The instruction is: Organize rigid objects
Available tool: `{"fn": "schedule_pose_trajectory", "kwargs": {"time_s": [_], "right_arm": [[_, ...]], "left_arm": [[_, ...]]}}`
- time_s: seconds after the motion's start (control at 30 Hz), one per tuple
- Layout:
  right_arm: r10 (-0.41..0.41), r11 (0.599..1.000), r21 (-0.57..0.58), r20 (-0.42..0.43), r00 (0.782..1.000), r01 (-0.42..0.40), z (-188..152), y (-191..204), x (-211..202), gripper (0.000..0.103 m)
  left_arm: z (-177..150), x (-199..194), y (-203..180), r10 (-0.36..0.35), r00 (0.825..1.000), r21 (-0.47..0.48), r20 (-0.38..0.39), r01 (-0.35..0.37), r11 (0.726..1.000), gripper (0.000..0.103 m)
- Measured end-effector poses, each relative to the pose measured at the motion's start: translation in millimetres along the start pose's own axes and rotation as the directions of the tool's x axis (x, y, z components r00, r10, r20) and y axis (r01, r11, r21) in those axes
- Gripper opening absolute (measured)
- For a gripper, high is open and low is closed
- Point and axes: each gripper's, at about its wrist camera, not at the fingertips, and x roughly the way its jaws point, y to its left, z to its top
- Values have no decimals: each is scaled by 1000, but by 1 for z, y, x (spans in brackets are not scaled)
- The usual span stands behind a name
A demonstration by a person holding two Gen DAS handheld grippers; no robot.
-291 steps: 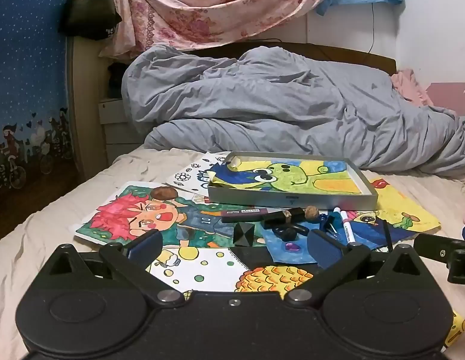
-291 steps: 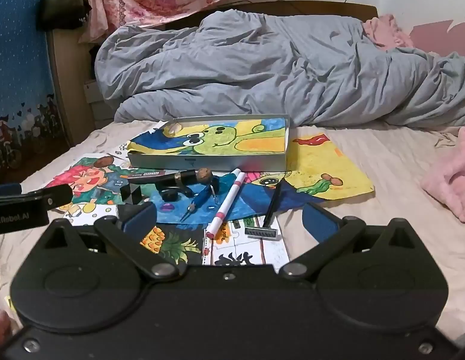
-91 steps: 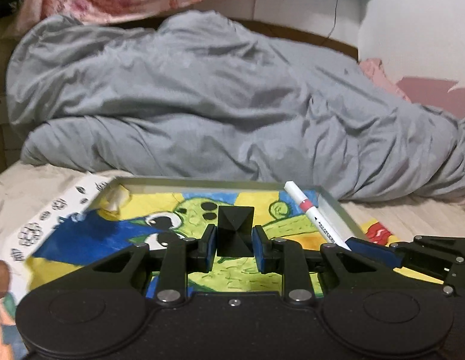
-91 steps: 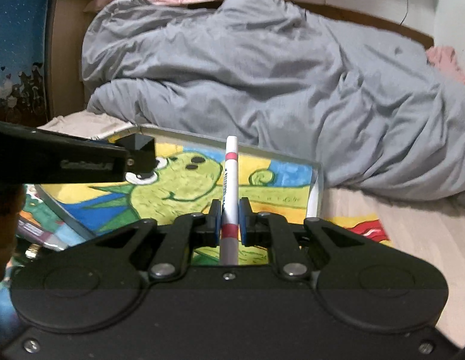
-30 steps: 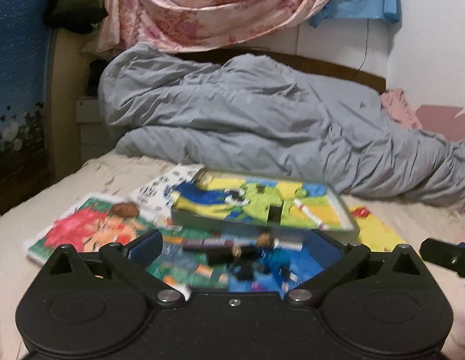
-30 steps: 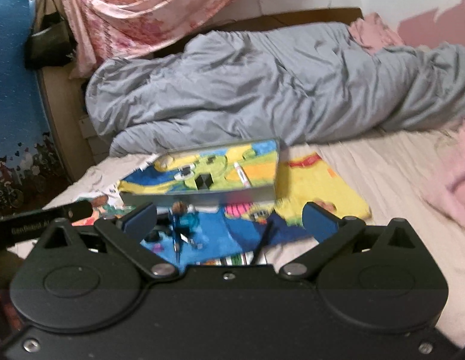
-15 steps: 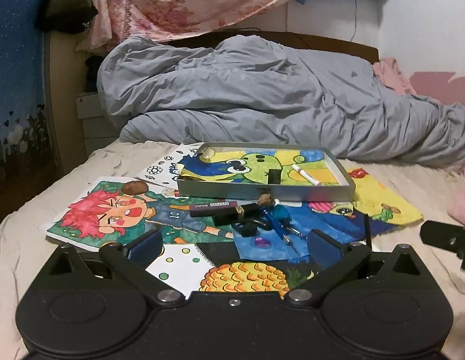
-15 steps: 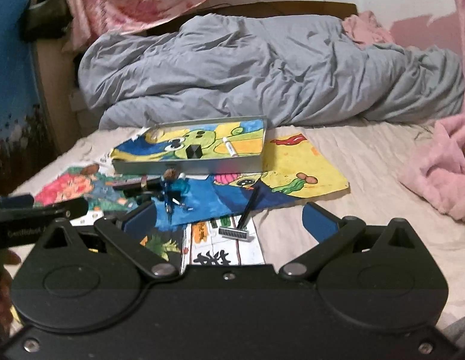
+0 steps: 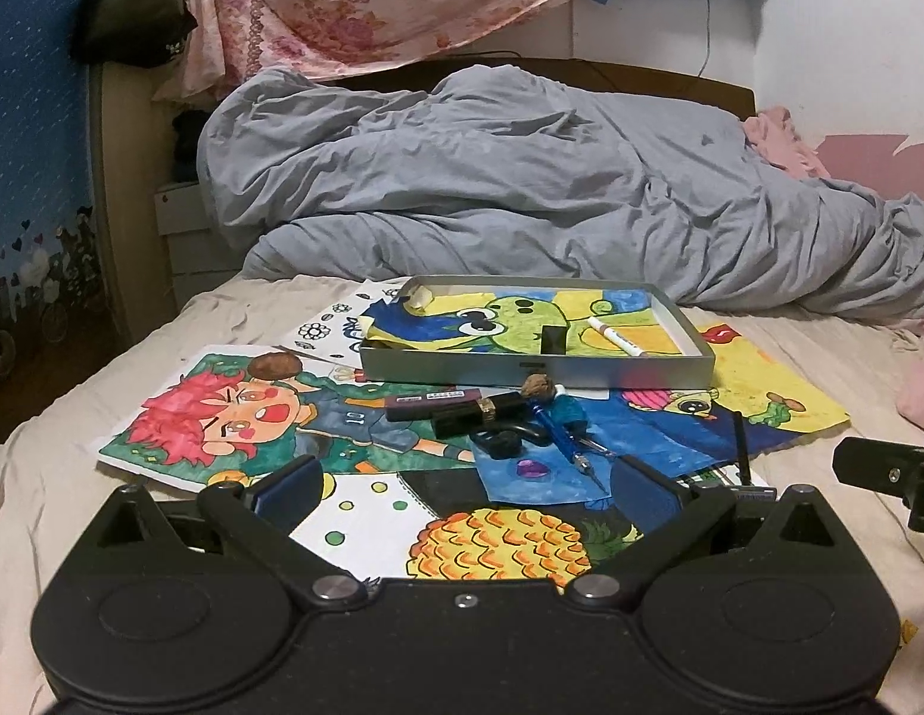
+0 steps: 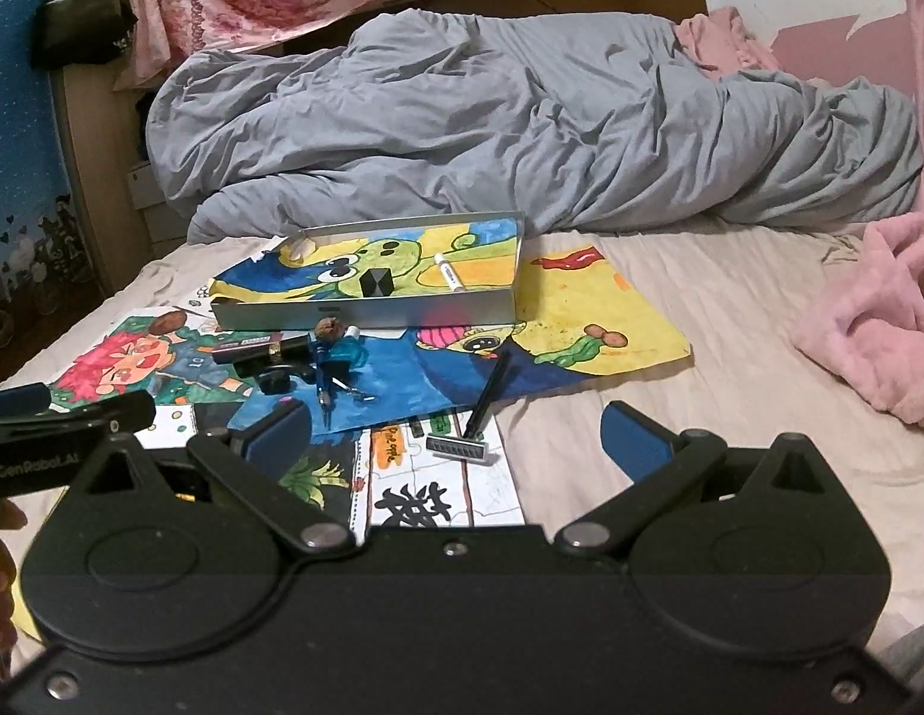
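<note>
A grey metal tray (image 9: 688, 333) (image 10: 438, 308) lined with a green cartoon drawing sits on the bed. In it lie a black cube (image 9: 552, 338) (image 10: 376, 283) and a white marker (image 9: 616, 336) (image 10: 448, 271). In front of the tray lies a cluster: a walnut (image 9: 538, 385) (image 10: 329, 329), a dark bar (image 9: 432, 404), a black tube (image 9: 473, 412), a blue pen (image 9: 560, 435) (image 10: 323, 370) and a black razor (image 10: 482, 402). My left gripper (image 9: 462, 485) is open and empty, short of the cluster. My right gripper (image 10: 456, 435) is open and empty, above the razor.
Coloured drawings (image 9: 223, 417) (image 10: 581, 333) cover the mattress. A grey duvet (image 9: 521, 179) is heaped behind the tray. A pink blanket (image 10: 867, 322) lies at the right. A second walnut (image 9: 274, 364) lies on the left drawing. A blue wall panel (image 9: 33, 179) stands at the left.
Both grippers, shut on the cube and the marker over the tray three seconds ago, have let them go in the tray and drawn back. They now stand open.
</note>
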Motion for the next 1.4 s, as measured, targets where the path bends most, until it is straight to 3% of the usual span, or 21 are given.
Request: {"fn": "schedule_pose_trajectory", "kwargs": {"time_s": [1.4], "right_arm": [[12,1000,20,-17,1000,-12,-2,3,0,103]], "left_arm": [[3,2,0,1,1000,-9,7,0,1000,102]]}}
